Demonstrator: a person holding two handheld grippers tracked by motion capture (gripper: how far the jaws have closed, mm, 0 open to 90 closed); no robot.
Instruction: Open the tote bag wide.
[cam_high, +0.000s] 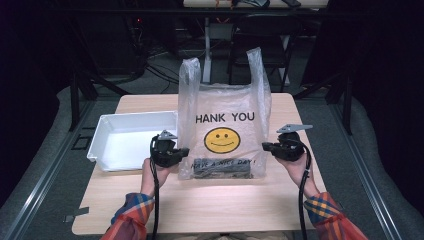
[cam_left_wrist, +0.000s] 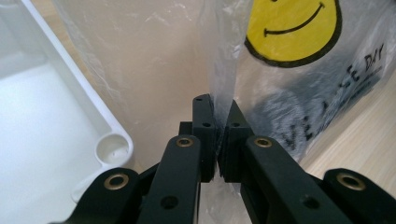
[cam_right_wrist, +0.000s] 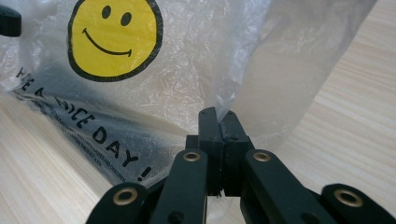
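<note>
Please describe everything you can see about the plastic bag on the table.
The plastic bag is thin, clear and crinkled, standing upright on the wooden table with two handle loops raised. It bears black print, "THANK YOU", and a yellow smiley face. A dark object lies inside at the bottom. The left gripper pinches its left side edge, the right gripper its right edge. A white tray sits beside it.
</note>
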